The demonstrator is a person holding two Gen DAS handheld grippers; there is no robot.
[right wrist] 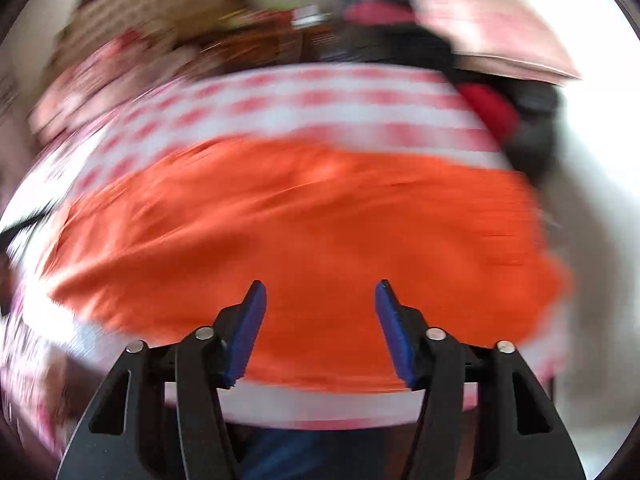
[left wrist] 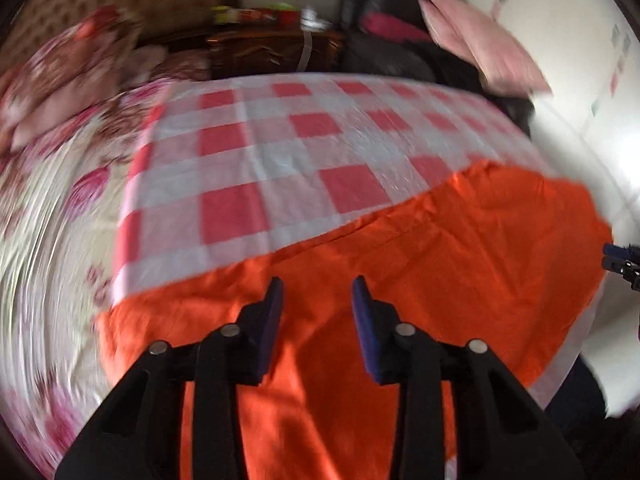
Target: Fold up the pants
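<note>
Two empty grippers above bright orange cloth pants (left wrist: 400, 264) lying on a red-and-white checked sheet (left wrist: 280, 152).

The left gripper (left wrist: 318, 292), black with blue pads, has its jaws a modest way apart with nothing between them; only the pants show through the gap. The right gripper (right wrist: 320, 296) stands wider, also gripping nothing, over the same pants near the sheet's near edge. Both views are blurred. A pink pillow (left wrist: 480, 40) lies beyond the sheet.
</note>
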